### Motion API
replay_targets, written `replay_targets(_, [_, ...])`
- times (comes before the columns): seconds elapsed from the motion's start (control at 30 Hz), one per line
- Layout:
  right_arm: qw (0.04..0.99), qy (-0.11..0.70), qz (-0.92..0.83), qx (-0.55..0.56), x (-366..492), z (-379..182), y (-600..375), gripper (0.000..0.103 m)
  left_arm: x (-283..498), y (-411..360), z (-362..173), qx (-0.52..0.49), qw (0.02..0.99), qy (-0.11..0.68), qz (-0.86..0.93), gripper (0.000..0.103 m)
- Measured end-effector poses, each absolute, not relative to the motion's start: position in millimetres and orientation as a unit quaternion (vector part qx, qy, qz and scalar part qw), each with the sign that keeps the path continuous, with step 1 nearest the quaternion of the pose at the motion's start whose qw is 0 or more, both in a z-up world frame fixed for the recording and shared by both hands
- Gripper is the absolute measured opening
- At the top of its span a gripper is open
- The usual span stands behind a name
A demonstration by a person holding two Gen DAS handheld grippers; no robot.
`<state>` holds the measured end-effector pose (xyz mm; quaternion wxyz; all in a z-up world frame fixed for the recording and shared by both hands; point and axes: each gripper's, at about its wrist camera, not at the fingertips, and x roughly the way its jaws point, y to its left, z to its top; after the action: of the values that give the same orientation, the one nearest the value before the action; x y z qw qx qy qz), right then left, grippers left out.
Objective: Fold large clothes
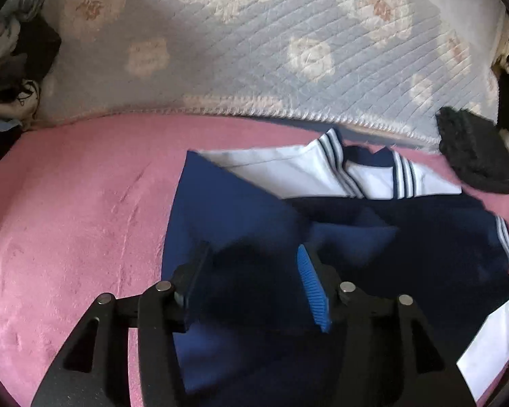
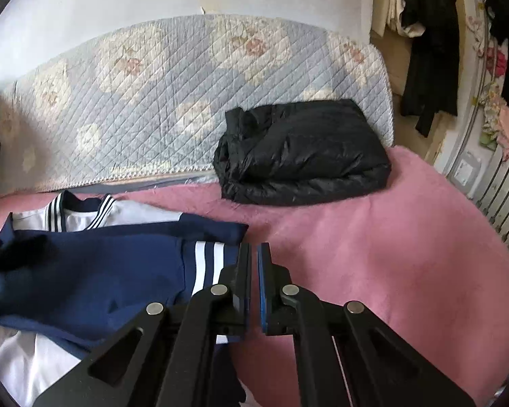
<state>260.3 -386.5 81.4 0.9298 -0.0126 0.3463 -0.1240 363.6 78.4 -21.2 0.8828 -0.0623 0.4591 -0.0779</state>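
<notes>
A navy and white jacket point(image 1: 241, 210) with a striped collar lies on the pink blanket point(image 1: 68, 224). Its sleeves are folded over the body. My left gripper point(image 1: 251, 264) is open, with its fingers just above the navy fabric at the jacket's left part. The jacket also shows in the right wrist view point(image 2: 95, 268), with a striped cuff at its right edge. My right gripper point(image 2: 254, 257) is shut, with nothing between its pads, just right of that cuff above the pink blanket point(image 2: 390, 271).
A folded black puffer jacket point(image 2: 302, 152) lies at the blanket's far edge; it also shows in the left wrist view point(image 1: 475, 156). A quilted floral cover point(image 2: 152, 101) lies behind. Clothes hang at the right point(image 2: 431, 40). A clothes pile point(image 1: 13, 51) sits far left.
</notes>
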Motion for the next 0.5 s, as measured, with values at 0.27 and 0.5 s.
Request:
replay_targets(0.27, [0.924,0.365,-0.110,-0.039,262,70,-372,0.004,366,59,-37,-0.030,0.871,0.477,-0.112,0.060])
replay_targets(0.5, [0.920,0.377,-0.101,-0.024,259,62,-368,0.004,372,65,-38,0.002,0.880,0.464,-0.101,0.006])
